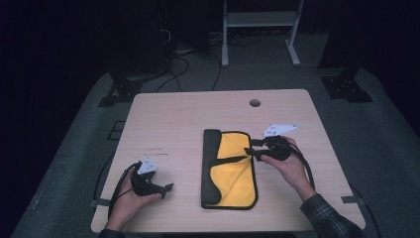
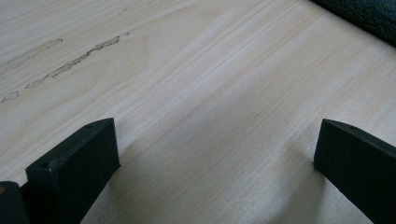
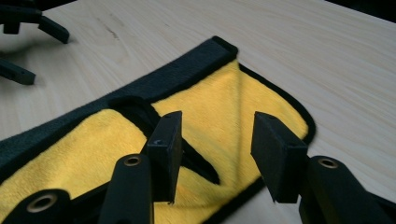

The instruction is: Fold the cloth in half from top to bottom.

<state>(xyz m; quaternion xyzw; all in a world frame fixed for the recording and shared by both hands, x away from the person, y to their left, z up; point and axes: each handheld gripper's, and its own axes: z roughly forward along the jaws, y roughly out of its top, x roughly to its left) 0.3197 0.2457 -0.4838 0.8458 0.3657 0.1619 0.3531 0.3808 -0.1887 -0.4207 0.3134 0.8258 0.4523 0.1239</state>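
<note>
The cloth (image 1: pixel 229 169) lies folded at the centre of the surface (image 1: pixel 183 119), long axis running 12 to 6 o'clock. Bare wood surrounds it on all sides, widest toward 12 and 9 o'clock; the 6 o'clock edge sits nearer the surface rim. A round hole (image 1: pixel 254 102) pierces the surface near 1 o'clock. The cloth is yellow plush with black binding and a dark band along its 9 o'clock side; one flap lies folded diagonally.

The right claw (image 1: pixel 251 147) hovers at the cloth's 3 o'clock edge, jaws partly apart, gripping nothing. The left claw (image 1: pixel 167 189) rests at 8 o'clock, well apart from the cloth, jaws wide open over bare wood.
</note>
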